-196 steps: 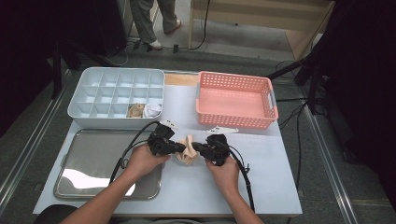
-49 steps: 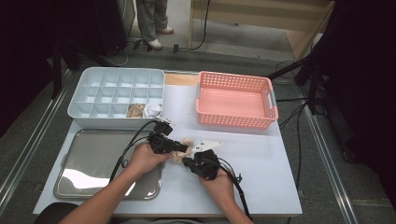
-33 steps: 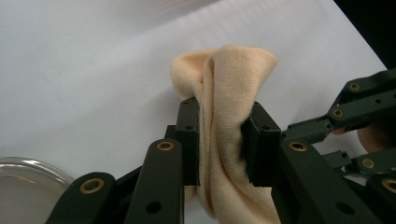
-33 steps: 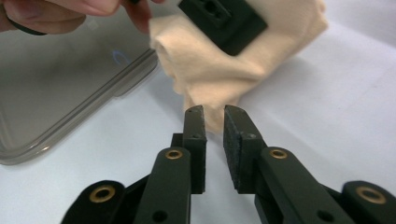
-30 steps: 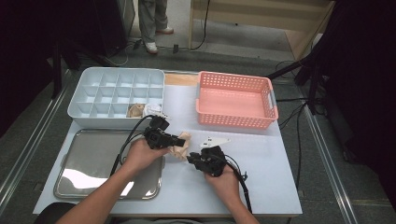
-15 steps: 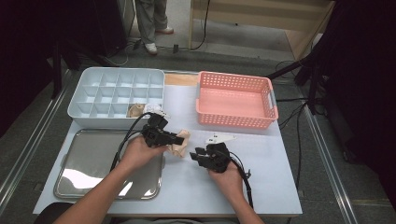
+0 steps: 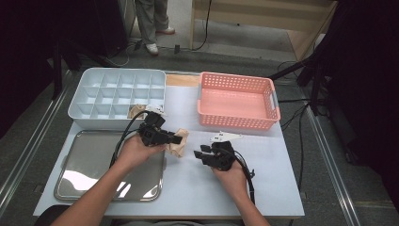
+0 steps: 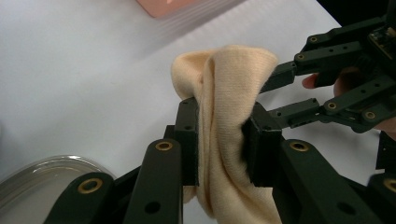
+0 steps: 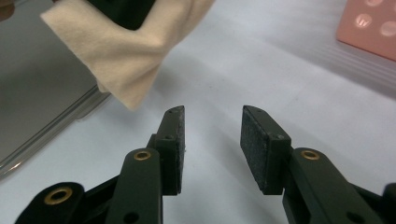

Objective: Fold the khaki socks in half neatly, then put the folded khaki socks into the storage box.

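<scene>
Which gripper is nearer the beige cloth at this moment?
Left. The left gripper is clamped on the beige cloth. The right gripper, whose jaws have just been opening with nothing between them, sits a short way off over the white table.

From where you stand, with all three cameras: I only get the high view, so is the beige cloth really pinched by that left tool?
Observer: Yes. In the left gripper view the left gripper has both pads pressed on the folded beige cloth.
Operator: And the right one?
Observer: The right gripper has just been opening; nothing is between its jaws.
Operator: Does the cloth lie flat?
Observer: No, a corner hangs above the metal tray edge.
</scene>
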{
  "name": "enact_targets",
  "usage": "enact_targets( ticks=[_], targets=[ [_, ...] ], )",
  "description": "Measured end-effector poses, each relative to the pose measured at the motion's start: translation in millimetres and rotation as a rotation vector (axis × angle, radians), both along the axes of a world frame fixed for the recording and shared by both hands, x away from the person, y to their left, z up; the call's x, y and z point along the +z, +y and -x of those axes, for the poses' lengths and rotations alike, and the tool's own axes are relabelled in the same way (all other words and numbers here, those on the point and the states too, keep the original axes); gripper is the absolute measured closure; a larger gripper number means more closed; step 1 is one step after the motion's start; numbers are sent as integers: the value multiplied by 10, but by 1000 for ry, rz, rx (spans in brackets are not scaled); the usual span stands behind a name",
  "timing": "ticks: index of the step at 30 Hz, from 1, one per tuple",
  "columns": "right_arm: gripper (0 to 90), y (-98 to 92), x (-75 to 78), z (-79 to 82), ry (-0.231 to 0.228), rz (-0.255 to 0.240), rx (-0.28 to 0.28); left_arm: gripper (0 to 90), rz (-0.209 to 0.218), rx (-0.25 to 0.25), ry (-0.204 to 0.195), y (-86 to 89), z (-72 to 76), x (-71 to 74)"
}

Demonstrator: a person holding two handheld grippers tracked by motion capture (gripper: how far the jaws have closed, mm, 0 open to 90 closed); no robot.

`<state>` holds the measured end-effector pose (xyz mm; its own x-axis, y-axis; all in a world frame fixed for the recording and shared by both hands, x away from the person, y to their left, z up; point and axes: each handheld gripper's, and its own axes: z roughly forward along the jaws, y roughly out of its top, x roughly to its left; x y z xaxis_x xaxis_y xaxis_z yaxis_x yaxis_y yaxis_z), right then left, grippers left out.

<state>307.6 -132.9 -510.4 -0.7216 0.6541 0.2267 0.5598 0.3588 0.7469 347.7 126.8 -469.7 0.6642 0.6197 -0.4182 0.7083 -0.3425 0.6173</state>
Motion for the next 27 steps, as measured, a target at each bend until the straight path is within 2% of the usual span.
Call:
enact_targets(
  ticks=[11, 27],
  targets=[
    [605, -27, -12, -40, 23, -3, -11, 713, -2, -4, 15, 86, -13, 33],
    [590, -67, -6, -70, 15, -10, -25, 712, 18, 34, 12, 300, -35, 137]
  ],
)
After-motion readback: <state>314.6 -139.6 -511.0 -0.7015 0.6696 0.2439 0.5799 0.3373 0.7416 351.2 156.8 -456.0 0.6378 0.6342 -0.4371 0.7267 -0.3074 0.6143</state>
